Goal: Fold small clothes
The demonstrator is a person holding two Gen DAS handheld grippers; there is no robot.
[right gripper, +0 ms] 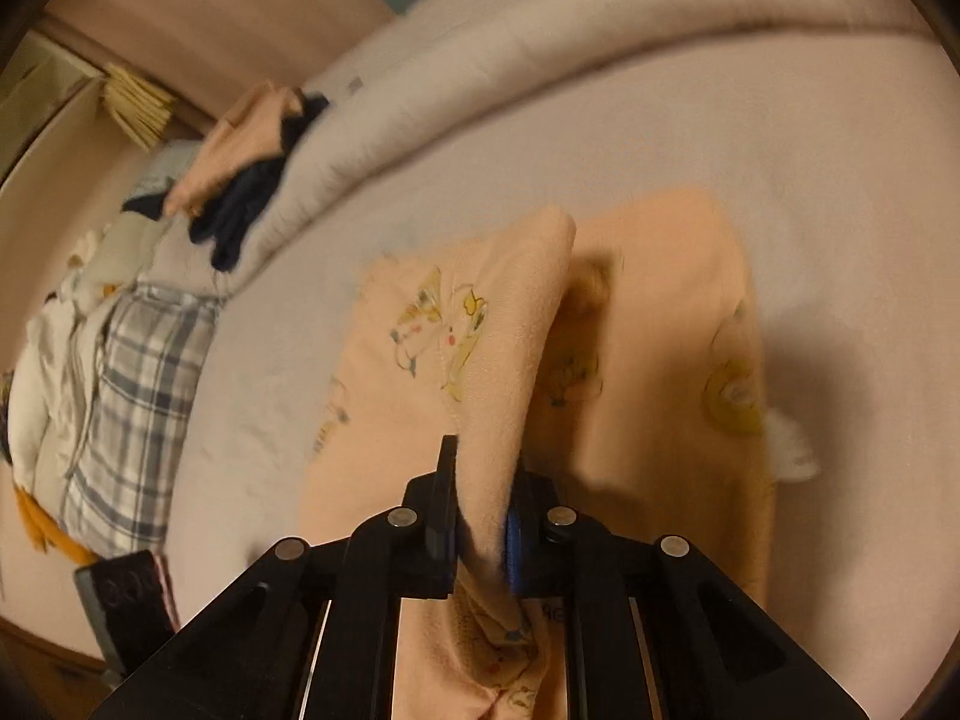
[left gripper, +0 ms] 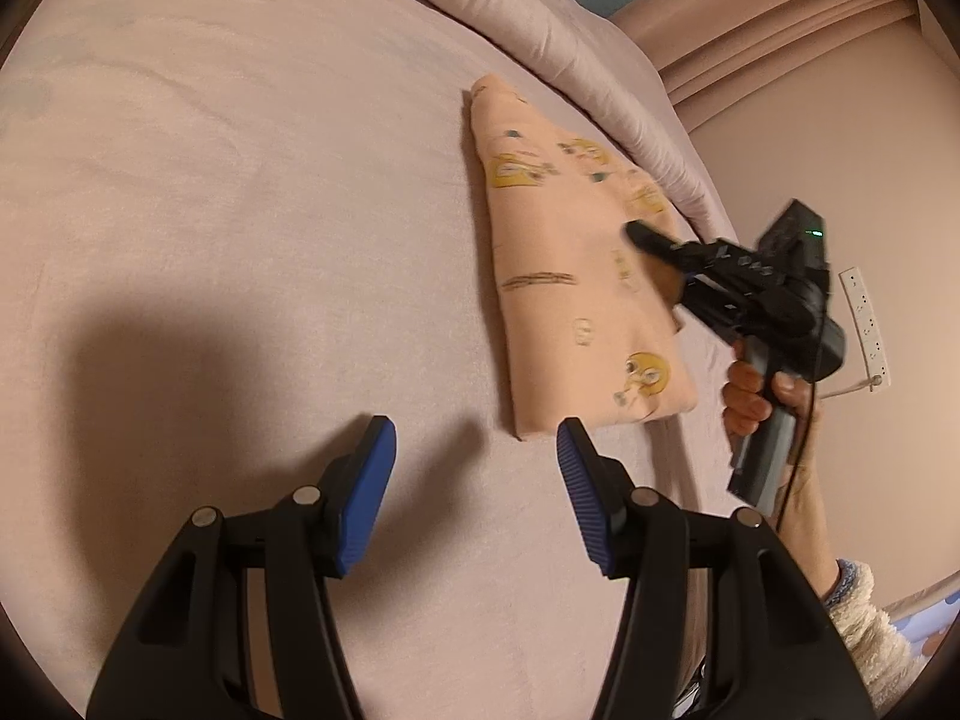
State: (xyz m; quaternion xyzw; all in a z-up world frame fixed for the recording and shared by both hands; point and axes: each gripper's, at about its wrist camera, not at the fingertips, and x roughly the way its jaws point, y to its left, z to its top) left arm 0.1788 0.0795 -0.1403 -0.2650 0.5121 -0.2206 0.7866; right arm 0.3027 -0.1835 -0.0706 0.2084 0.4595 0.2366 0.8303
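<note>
A small peach garment (left gripper: pixel 570 276) with yellow cartoon prints lies folded on the pink bed sheet (left gripper: pixel 270 180). My left gripper (left gripper: pixel 477 444) is open and empty, just short of the garment's near corner. My right gripper (left gripper: pixel 651 243) reaches over the garment's right edge. In the right wrist view my right gripper (right gripper: pixel 483 480) is shut on a raised fold of the peach garment (right gripper: pixel 516 324), lifting it above the rest of the cloth.
A rolled pink duvet (left gripper: pixel 558 36) runs along the far side of the bed. A pile of peach and dark clothes (right gripper: pixel 240 180) sits on it. Plaid and white laundry (right gripper: pixel 120 372) lies at the left. A power strip (left gripper: pixel 864 318) hangs on the wall.
</note>
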